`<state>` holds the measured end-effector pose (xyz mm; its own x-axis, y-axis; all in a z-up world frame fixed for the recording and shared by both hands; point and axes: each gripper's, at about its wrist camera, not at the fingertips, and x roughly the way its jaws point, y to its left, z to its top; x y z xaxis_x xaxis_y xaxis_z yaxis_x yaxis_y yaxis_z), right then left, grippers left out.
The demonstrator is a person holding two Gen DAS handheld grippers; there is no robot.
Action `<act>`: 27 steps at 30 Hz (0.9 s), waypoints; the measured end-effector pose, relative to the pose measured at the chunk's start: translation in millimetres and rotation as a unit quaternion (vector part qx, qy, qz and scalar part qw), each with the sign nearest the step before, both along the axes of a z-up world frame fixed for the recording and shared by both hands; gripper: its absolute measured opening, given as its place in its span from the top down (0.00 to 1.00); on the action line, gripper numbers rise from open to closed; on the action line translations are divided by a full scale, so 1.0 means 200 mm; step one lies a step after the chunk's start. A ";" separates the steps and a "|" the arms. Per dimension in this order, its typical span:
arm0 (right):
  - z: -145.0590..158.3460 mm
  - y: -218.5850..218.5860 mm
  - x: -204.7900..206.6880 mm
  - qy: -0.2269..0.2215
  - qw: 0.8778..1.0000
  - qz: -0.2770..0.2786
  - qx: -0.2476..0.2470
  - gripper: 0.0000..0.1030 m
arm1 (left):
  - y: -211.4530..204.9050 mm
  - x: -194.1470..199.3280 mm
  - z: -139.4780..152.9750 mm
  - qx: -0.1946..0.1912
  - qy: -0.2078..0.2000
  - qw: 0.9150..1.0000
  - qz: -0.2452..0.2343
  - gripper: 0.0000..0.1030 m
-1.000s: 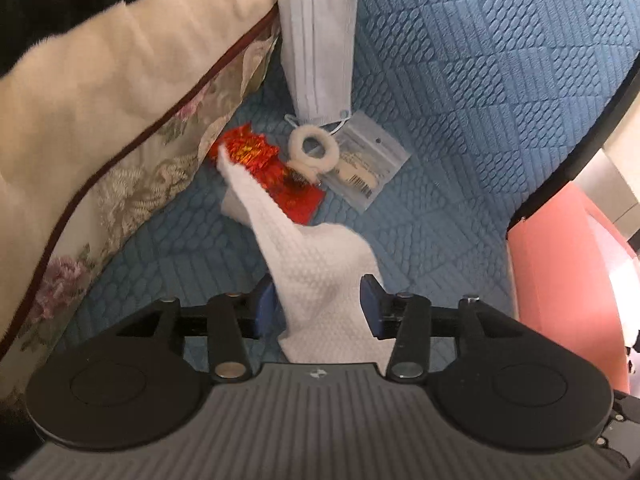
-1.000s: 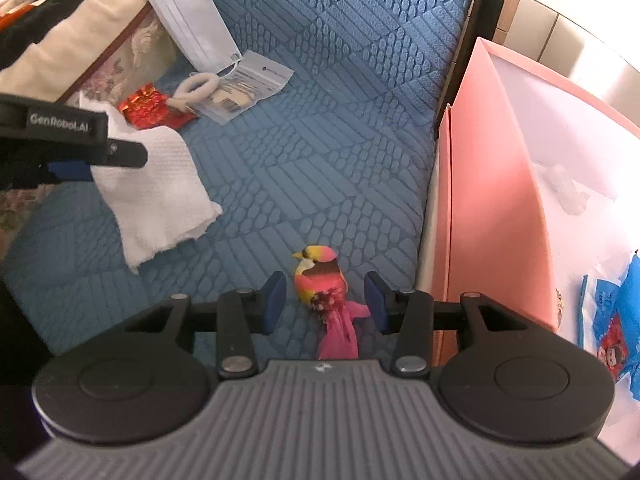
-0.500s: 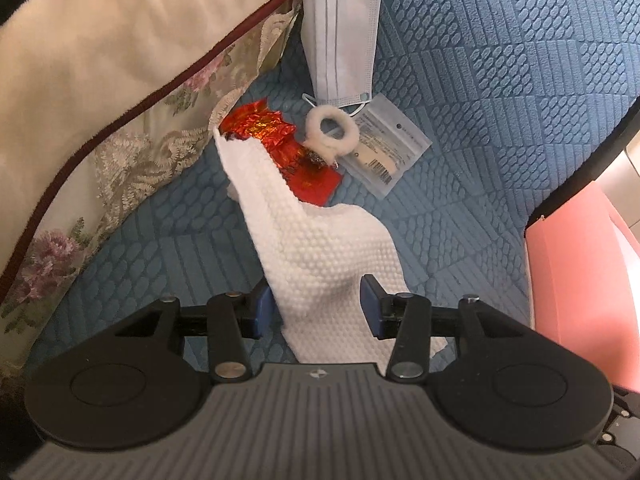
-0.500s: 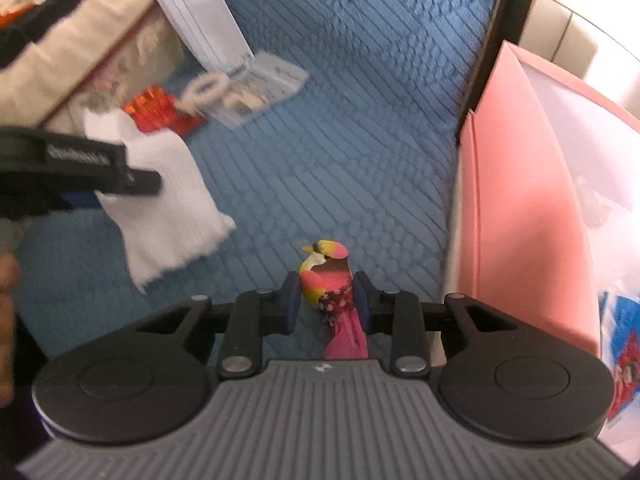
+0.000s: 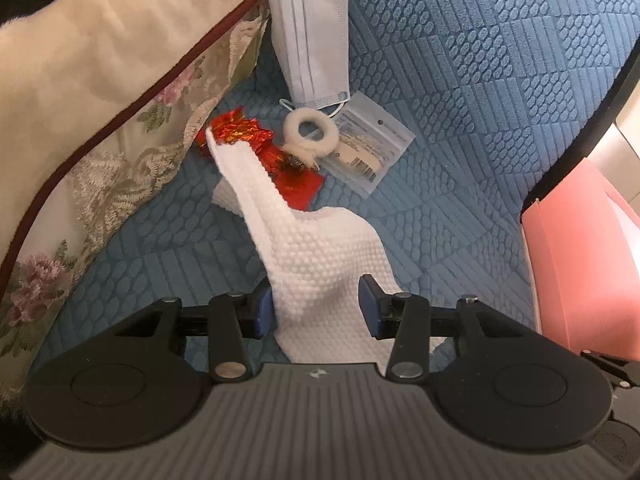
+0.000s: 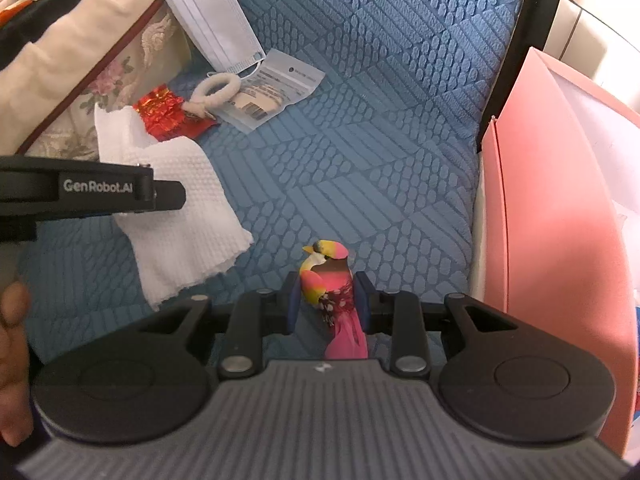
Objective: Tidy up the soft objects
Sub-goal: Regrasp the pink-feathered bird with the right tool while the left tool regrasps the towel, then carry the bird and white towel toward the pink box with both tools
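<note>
A small pink and yellow toy bird [image 6: 326, 276] stands on the blue quilted sofa cover [image 6: 380, 120]. My right gripper [image 6: 326, 300] is shut on it, a pad pressing each flank. A white waffle cloth [image 5: 304, 248] lies crumpled on the cover and rises between the jaws of my left gripper [image 5: 316, 304]. Those jaws are closing around the cloth; the left pad touches it and the right pad stands just clear. From the right wrist view the left gripper's finger [image 6: 160, 196] hangs over the same cloth [image 6: 180, 216].
Beyond the cloth lie a red foil wrapper [image 5: 280, 160], a white fluffy hair ring [image 5: 310, 136], a clear packet [image 5: 368, 148] and a pale blue face mask [image 5: 308, 32]. A floral cushion [image 5: 100, 120] fills the left. A pink box [image 6: 552, 220] stands at right. A hand [image 6: 12, 360] shows at the left edge.
My right gripper's jaws have come together on the bird, which stood loose between them a second ago. The left gripper has barely shifted, with the cloth still between its jaws.
</note>
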<state>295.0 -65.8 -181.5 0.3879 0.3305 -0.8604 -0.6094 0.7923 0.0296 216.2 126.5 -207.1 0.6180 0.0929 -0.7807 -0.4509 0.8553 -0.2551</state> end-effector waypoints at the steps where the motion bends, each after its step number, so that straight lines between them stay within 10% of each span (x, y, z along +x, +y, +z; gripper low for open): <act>1: 0.00 0.00 0.00 0.001 1.000 0.000 0.000 0.69 | 0.00 0.00 0.00 0.001 -0.001 1.000 -0.002 0.56; 12: 0.00 0.00 0.01 0.001 1.000 -0.007 0.003 0.69 | -0.07 0.00 0.05 0.022 -0.016 0.999 -0.044 0.91; 27: 0.09 -0.09 -0.04 -0.005 1.000 -0.018 0.024 0.69 | -0.16 -0.11 0.20 0.021 -0.036 0.994 -0.100 0.92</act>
